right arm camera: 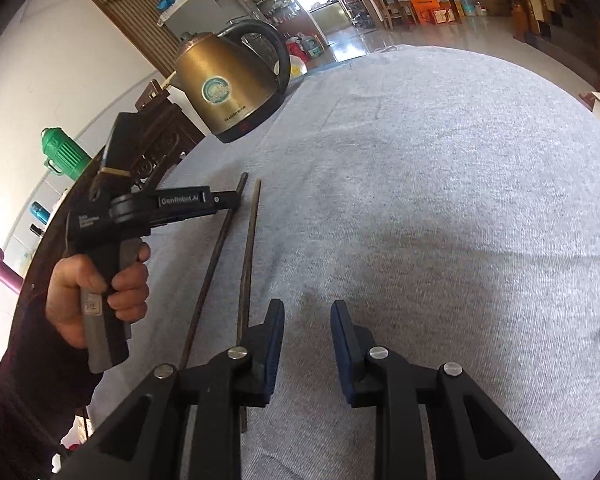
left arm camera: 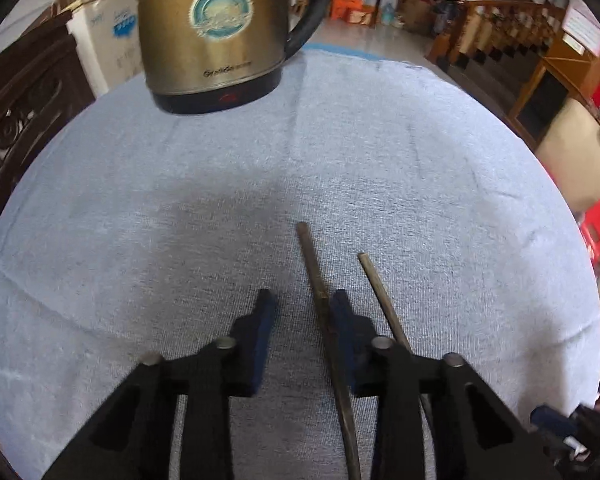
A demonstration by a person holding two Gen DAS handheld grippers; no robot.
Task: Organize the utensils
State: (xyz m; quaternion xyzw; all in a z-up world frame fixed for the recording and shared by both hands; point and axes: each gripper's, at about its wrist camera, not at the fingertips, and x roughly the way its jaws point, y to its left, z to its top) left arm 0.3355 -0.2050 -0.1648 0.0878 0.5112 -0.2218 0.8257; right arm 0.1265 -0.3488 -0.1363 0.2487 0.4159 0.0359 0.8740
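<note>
So far, we judge the tidying barely begun. Two dark chopsticks lie loose on the surface, which is covered with a pale blue-grey cloth, and they are not yet paired: their far tips sit near each other, while the sticks splay apart toward us.

Our left tongs stand apart, with the left-hand chopstick running between the fingers, hard against the inner face of the right finger; we cannot tell whether it is touched. The other chopstick lies just outside that finger. From the right wrist view the same tool hovers low over the far ends of the sticks, held in our left hand.

Our right tongs are also apart and hold nothing, with one chopstick passing just beside the left finger.

A brass-coloured electric kettle stands at the far edge, well apart from the sticks. No holder or tray for utensils is in sight, so gathering and placing both sticks seems still ahead.
</note>
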